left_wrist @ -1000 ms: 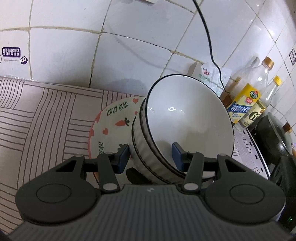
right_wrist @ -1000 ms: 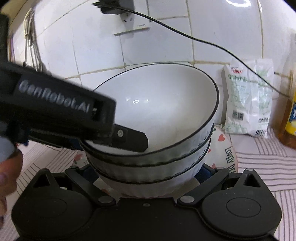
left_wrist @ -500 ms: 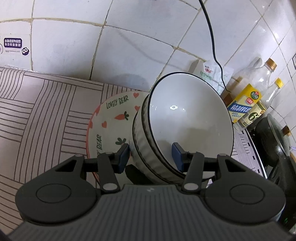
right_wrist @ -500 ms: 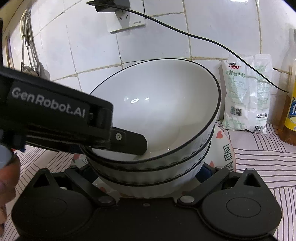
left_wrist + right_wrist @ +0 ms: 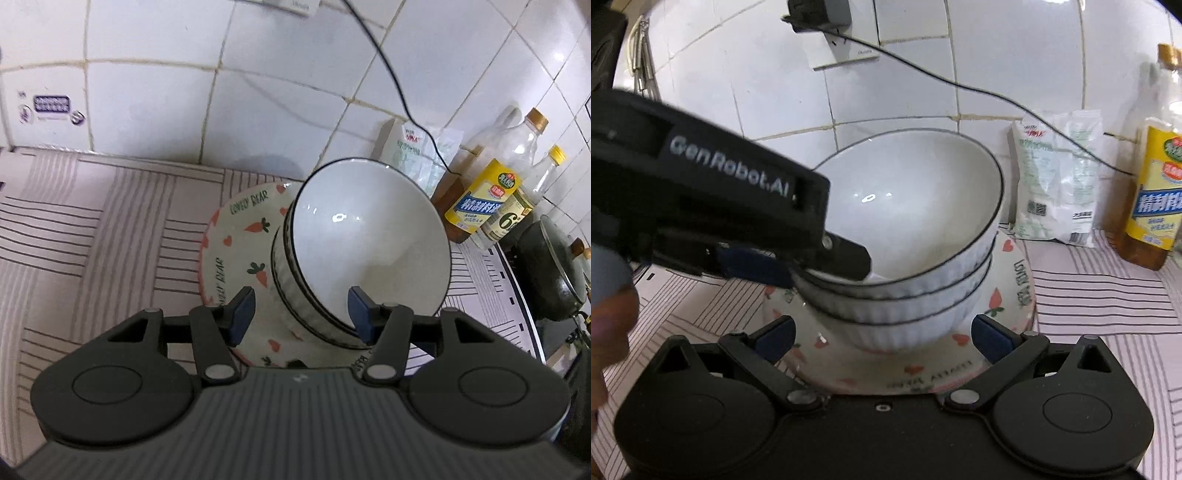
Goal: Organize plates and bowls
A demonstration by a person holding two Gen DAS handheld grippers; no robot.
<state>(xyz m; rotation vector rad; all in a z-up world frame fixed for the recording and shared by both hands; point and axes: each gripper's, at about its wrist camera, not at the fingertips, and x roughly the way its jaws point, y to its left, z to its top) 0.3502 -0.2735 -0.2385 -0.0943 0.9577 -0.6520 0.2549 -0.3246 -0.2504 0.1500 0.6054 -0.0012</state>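
Three white bowls with black rims are stacked on a plate with carrots and hearts. My left gripper straddles the top bowl's near wall and its jaws are opening. The outer pad stands off the ribbed wall. In the right wrist view this gripper comes in from the left, with one finger inside the top bowl. My right gripper is wide open just in front of the stack, above the plate's near rim. Its pads touch nothing.
A striped mat covers the counter below a white tiled wall. Behind the plate stand a white bag and oil bottles. A dark pot sits far right. A black cable hangs from a wall socket. A hand shows at left.
The left jaws have widened and the outer pad has come off the bowl wall. Both grippers have drawn back and up a little. The right pads now show, away from the bottom bowl.
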